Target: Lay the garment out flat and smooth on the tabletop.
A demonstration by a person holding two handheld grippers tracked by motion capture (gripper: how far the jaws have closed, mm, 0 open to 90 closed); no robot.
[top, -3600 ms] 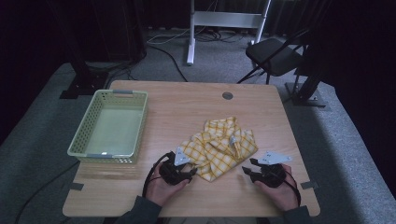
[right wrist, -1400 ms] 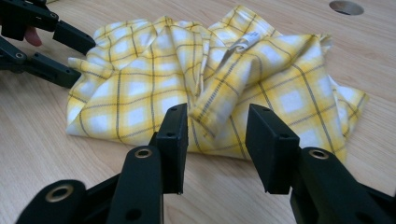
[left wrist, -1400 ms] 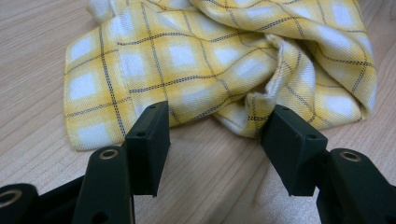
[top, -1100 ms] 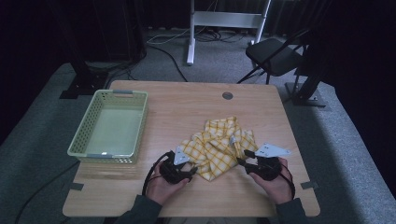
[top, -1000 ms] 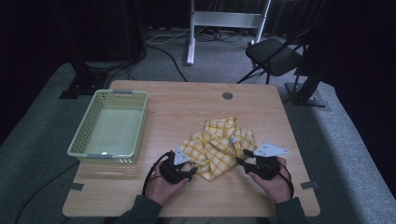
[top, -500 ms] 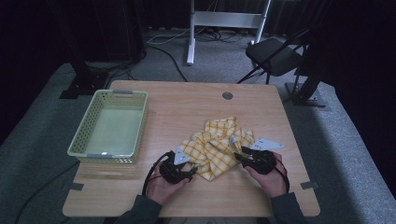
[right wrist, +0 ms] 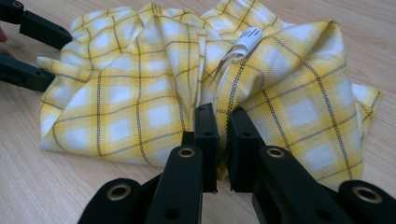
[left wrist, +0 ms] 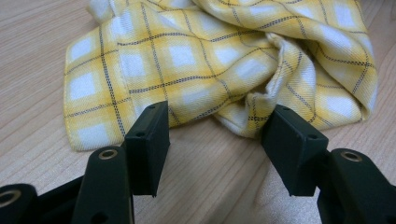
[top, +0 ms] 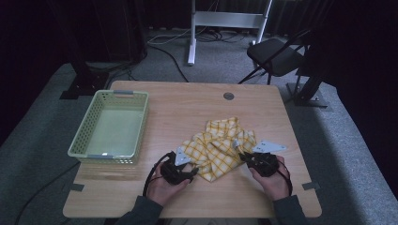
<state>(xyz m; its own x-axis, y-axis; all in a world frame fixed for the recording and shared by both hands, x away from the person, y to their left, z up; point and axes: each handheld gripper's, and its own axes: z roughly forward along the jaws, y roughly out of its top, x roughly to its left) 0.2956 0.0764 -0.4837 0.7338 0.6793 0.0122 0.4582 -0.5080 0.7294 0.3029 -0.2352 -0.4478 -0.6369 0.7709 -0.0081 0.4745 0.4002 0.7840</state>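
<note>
Your right hand-held gripper (right wrist: 217,135) has just slid in and pinched the yellow cloth (top: 219,147) – it lies crumpled on the counter (top: 187,103). Your left hand-held gripper (left wrist: 215,140) waits wide open – grab that edge next.

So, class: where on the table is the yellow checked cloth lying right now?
In the high view the yellow checked cloth lies crumpled near the table's front edge, between the left gripper and right gripper.

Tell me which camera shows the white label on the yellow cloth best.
The right gripper view: the label sits sharp and close on the cloth. In the high view it's a tiny pale speck.
</note>
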